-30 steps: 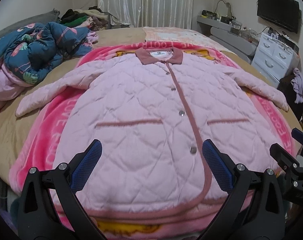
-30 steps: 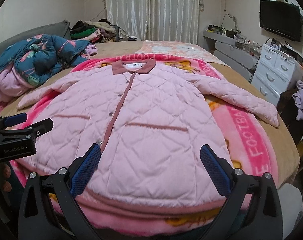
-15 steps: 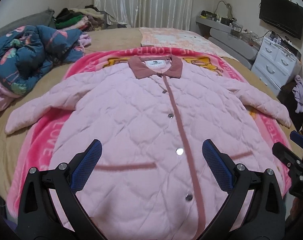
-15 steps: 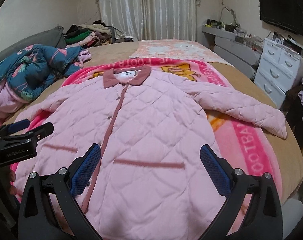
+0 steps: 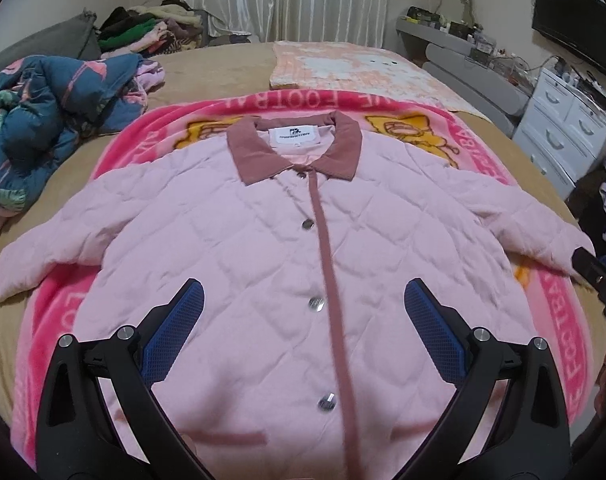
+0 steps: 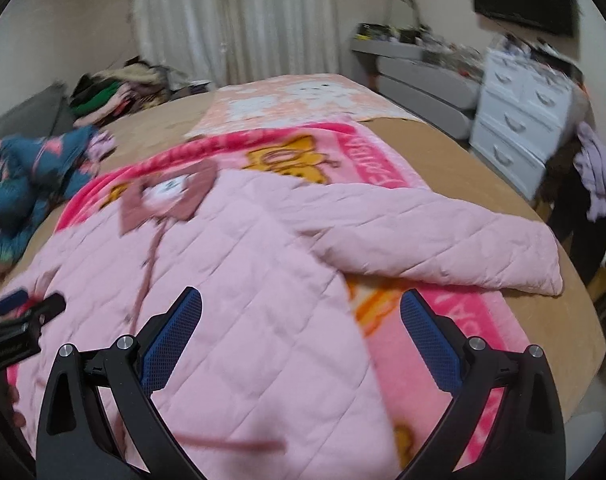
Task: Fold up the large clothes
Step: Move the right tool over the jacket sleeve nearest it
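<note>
A pale pink quilted coat (image 5: pixel 263 248) with a dusty-rose collar (image 5: pixel 295 148) and placket lies flat and buttoned on a bright pink blanket (image 5: pixel 559 296), both sleeves spread out. My left gripper (image 5: pixel 303 300) hovers open over the coat's chest, nothing between its blue pads. In the right wrist view the coat (image 6: pixel 243 280) fills the left and its right sleeve (image 6: pixel 443 236) stretches toward the bed's edge. My right gripper (image 6: pixel 301 306) is open above the coat's right side and the blanket (image 6: pixel 463 320). The right gripper's tip (image 5: pixel 595 268) shows at the left view's right edge.
A rumpled blue flamingo-print duvet (image 5: pixel 43 120) lies at the left of the bed. A pile of clothes (image 5: pixel 151 28) sits at the far left, a pale patterned cloth (image 5: pixel 355 64) at the far end. White drawers (image 6: pixel 523 120) stand to the right.
Both grippers have moved forward over the coat, from its hem up toward the chest. The right view has swung right toward the right sleeve and is blurred by motion.
</note>
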